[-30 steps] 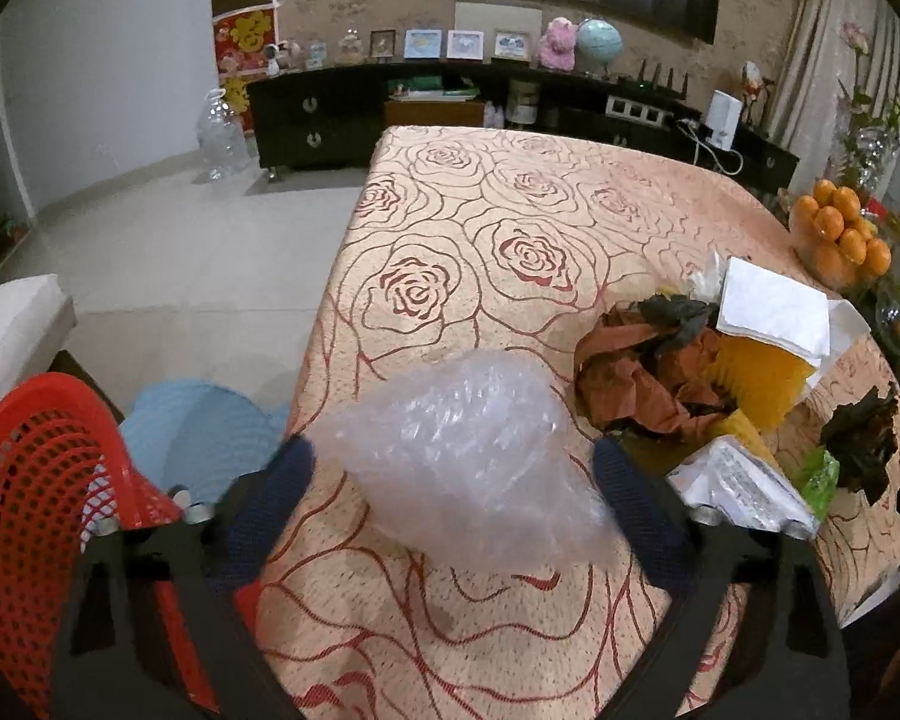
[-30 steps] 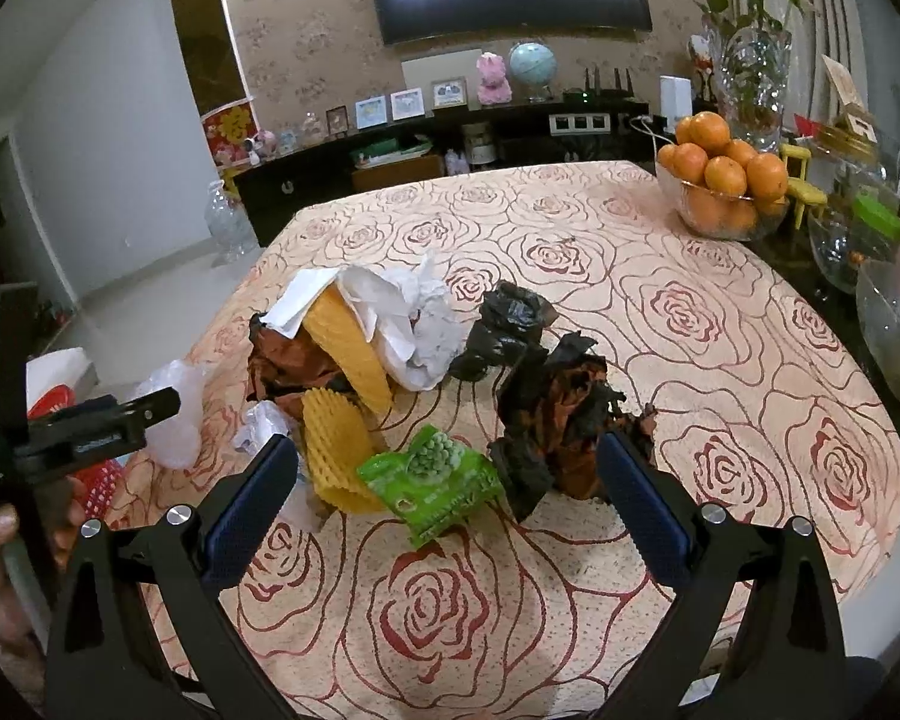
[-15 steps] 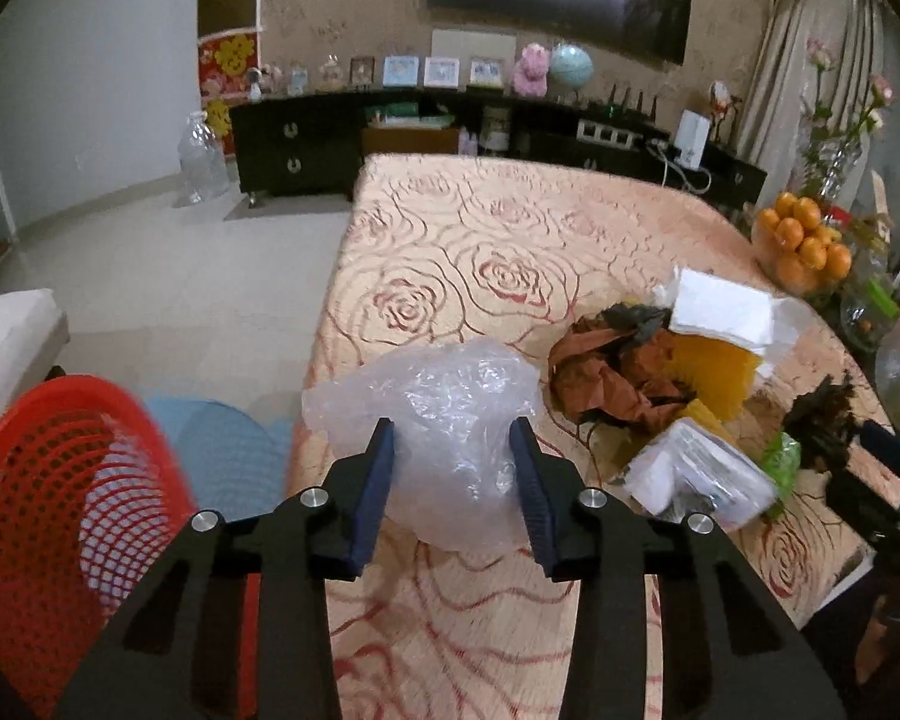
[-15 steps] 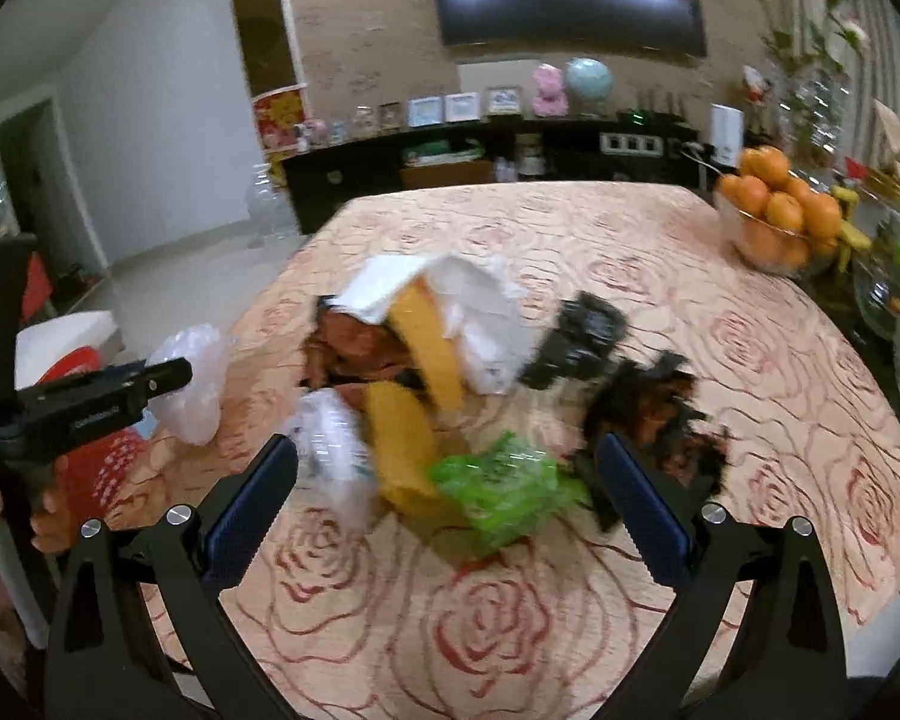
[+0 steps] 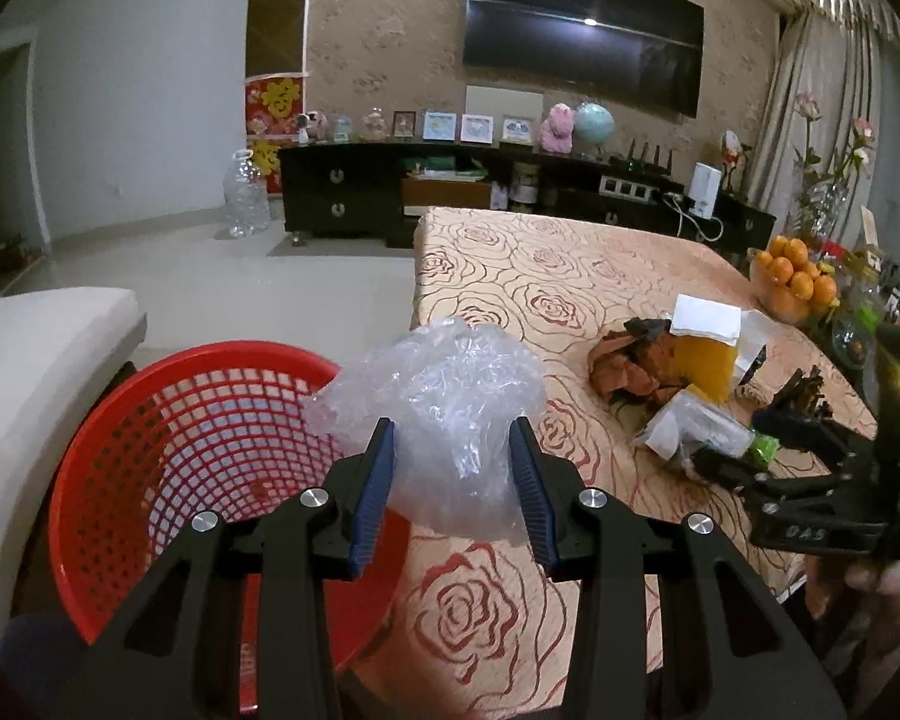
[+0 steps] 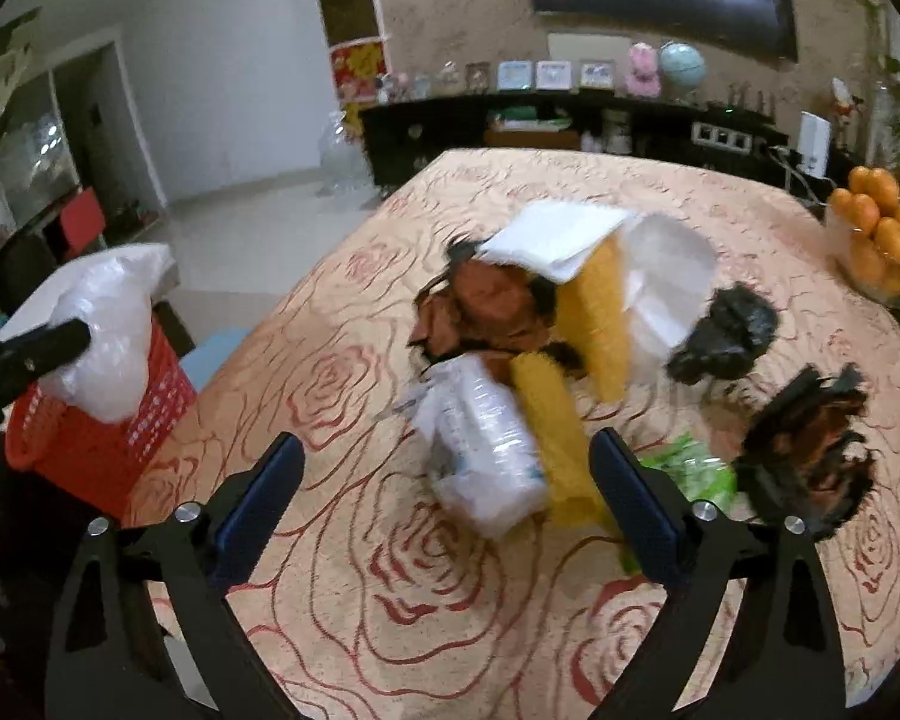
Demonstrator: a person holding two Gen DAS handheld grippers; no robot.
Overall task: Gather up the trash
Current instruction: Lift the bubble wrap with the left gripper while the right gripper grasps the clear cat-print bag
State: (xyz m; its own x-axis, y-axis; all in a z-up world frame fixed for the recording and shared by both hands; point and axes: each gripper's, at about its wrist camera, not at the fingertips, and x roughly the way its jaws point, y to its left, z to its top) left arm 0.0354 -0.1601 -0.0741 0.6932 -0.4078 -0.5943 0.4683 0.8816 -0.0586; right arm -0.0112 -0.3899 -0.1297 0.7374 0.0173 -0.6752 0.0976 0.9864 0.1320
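Left wrist view: the left hand-held gripper (image 5: 450,468) is clamped on a clear plastic bag (image 5: 444,396), held over the near edge of the surface (image 5: 570,276), just beside the red basket (image 5: 168,432). The other trash (image 5: 666,360) lies in a pile further right.

Right wrist view: the right hand-held gripper (image 6: 444,498) stands wide apart, jaws closing, above the surface (image 6: 390,600) with a white wrapper (image 6: 486,450) between them, untouched. The bag (image 6: 114,330) hangs above the basket (image 6: 108,438) at left
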